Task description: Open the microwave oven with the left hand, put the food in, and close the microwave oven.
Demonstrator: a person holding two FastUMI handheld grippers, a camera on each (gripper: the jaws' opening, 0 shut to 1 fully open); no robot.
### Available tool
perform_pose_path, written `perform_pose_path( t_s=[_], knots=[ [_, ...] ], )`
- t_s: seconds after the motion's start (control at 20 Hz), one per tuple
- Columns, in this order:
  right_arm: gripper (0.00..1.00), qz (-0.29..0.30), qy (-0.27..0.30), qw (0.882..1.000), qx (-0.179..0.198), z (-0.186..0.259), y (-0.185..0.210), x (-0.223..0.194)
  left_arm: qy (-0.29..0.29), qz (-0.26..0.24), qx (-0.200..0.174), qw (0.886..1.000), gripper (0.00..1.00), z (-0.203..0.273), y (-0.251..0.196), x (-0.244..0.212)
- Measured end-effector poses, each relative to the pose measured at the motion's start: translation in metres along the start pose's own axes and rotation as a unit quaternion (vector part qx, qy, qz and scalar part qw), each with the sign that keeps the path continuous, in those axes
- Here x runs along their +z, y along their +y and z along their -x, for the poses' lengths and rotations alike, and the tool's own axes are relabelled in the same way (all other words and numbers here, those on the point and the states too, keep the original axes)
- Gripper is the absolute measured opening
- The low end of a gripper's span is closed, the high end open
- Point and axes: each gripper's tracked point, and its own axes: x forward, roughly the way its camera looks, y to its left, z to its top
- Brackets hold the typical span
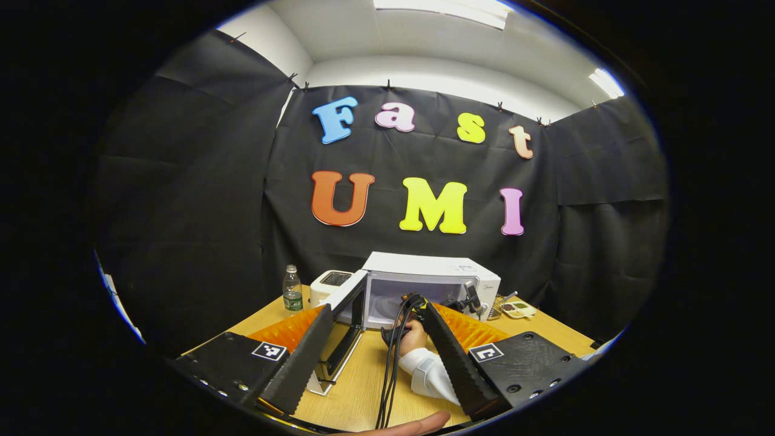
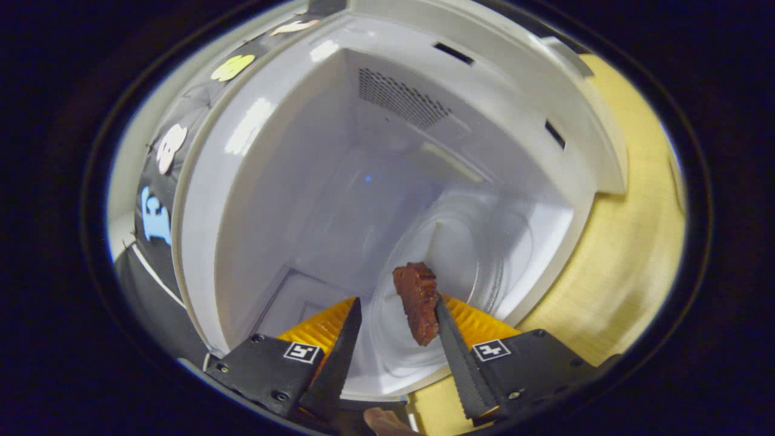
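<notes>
- The microwave oven (image 1: 433,281) sits at lower centre of the left gripper view on the bench (image 1: 357,387), its door (image 1: 342,315) swung open to the left; the opening step looks done.
- In the right gripper view the cavity (image 2: 375,181) takes up most of the frame, with the glass turntable (image 2: 478,254) at lower right.
- The right gripper (image 2: 396,339) has its fingers spread apart; the food (image 2: 418,301), a dark reddish chunk, rests against the right-hand finger alone, over the turntable.
- A good release likely means backing straight out so the chunk stays on the glass.
- The left gripper (image 1: 375,357) hangs open, well short of the door.
- Hard to tell: whether the food touches the turntable or clings to the finger.
</notes>
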Motion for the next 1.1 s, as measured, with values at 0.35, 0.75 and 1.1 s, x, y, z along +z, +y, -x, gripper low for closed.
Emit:
perform_pose_path(
  t_s=[0.35,0.75,1.1],
  knots=[
    [1.00,0.104,-0.010,0.994,-0.028,0.000,-0.005,0.007,0.013,-0.008,0.028,0.999,0.93,0.004,0.018,-0.010],
    [1.00,0.289,-0.046,0.955,-0.045,0.000,-0.003,0.029,0.022,0.000,0.061,0.998,0.94,0.014,0.046,-0.021],
    [1.00,0.296,-0.024,0.954,0.032,0.060,0.023,0.053,0.004,-0.006,0.074,0.997,0.94,0.017,0.082,-0.018]
  ],
)
